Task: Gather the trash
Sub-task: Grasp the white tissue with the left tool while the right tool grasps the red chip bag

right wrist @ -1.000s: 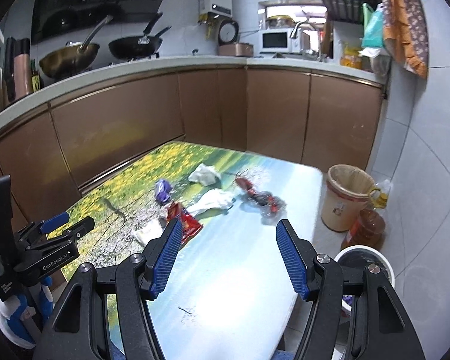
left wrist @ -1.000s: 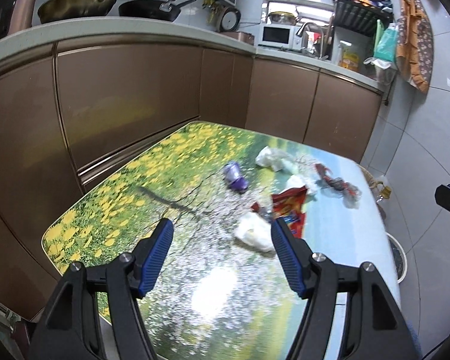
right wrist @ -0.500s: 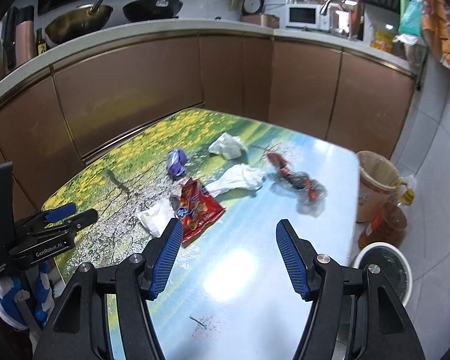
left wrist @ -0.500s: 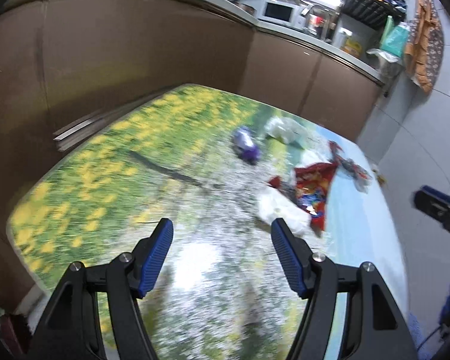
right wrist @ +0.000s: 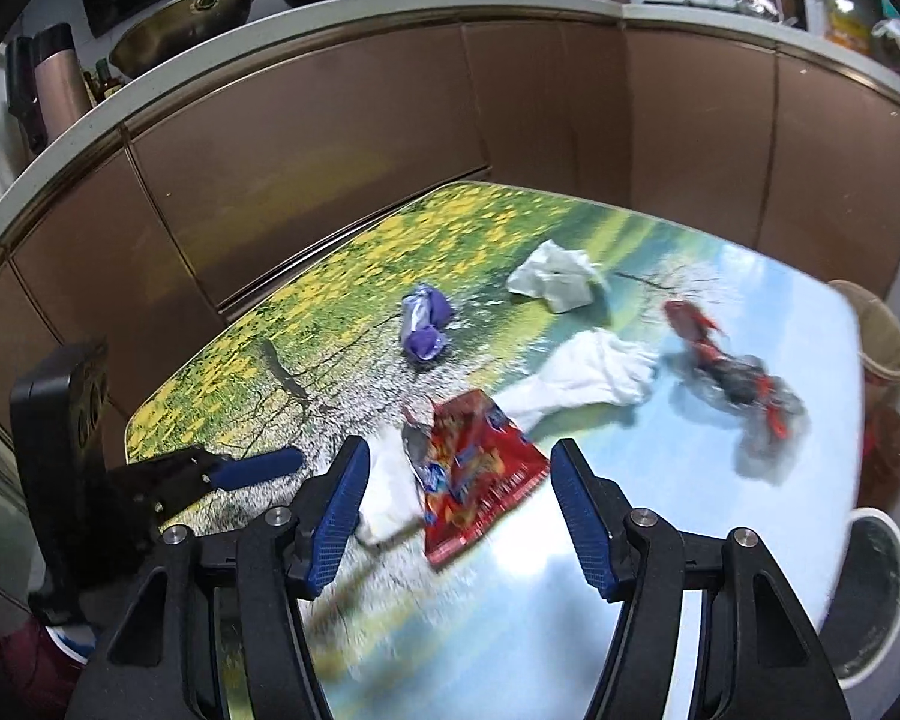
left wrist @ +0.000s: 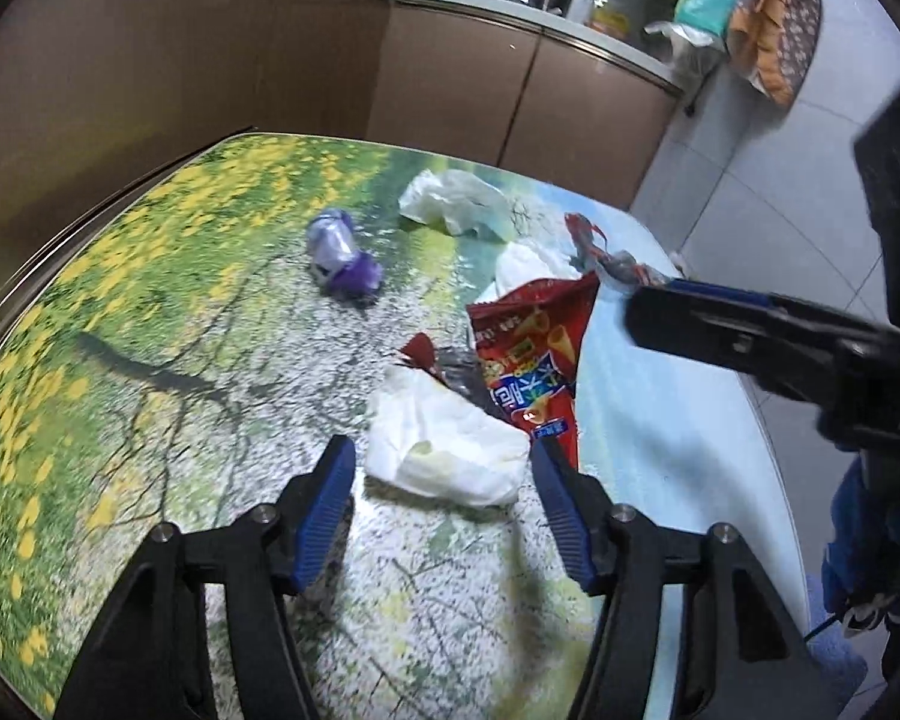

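Trash lies on a flower-print table (left wrist: pixel 150 312). My left gripper (left wrist: pixel 444 474) is open, low over the table, its fingers either side of a crumpled white tissue (left wrist: pixel 444 444). Beyond it lie a red snack bag (left wrist: pixel 534 360), a purple wrapper (left wrist: pixel 342 252) and a white plastic bag (left wrist: pixel 450 198). My right gripper (right wrist: pixel 453 480) is open above the red snack bag (right wrist: pixel 474 474). The right wrist view also shows the purple wrapper (right wrist: pixel 423 324), a white glove-like rag (right wrist: pixel 588 378), a white tissue (right wrist: pixel 555 279) and a red-and-clear wrapper (right wrist: pixel 732 372).
Brown kitchen cabinets (right wrist: pixel 330 138) stand close behind the table, with pans on the counter. A tan waste basket (right wrist: pixel 882 330) and a white bucket (right wrist: pixel 870 588) stand on the floor past the table's right edge. The right gripper's body (left wrist: pixel 780 348) shows in the left wrist view.
Both grippers have moved forward and down toward the trash. The left one now straddles the white tissue; the right one now hovers over the red snack bag.
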Demonstrator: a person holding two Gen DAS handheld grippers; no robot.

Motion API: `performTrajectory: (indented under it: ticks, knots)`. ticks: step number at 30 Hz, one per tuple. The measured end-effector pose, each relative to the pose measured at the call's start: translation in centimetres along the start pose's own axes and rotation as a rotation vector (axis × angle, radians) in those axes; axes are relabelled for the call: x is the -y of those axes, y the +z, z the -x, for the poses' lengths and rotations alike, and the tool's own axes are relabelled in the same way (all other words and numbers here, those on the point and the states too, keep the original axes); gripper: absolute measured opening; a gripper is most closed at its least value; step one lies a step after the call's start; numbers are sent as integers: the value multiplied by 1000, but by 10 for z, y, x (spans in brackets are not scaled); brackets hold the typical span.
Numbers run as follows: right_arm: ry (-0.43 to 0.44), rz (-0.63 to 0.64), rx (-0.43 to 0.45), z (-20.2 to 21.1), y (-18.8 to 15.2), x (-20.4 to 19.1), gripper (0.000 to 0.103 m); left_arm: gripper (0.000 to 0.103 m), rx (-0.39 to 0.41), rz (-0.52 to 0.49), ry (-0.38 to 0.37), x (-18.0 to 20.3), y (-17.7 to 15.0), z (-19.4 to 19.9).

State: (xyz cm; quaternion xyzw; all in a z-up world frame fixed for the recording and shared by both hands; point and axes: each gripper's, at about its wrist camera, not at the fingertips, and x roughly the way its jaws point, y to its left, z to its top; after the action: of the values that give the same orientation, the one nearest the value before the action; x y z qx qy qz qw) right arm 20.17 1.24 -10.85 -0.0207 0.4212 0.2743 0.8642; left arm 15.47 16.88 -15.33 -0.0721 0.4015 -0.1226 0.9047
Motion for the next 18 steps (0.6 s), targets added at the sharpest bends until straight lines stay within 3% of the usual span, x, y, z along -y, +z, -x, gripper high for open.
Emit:
performTrajectory:
  ticks: [5, 8, 11, 13, 18]
  knots:
    - [49, -27, -42, -27, 3, 7, 50, 52, -46, -35, 10, 5, 0, -14]
    - [70, -26, -55, -37, 4, 8, 40, 43, -70, -59, 22, 10, -1, -19]
    - [98, -28, -71, -46, 3, 8, 23, 32, -70, -76, 39, 13, -1, -20]
    - [103, -26, -73, -46, 1, 8, 16, 17, -70, -92, 52, 16, -2, -21]
    - [104, -24, -61, -38, -4, 12, 11, 4, -75, -109, 51, 19, -1, -22]
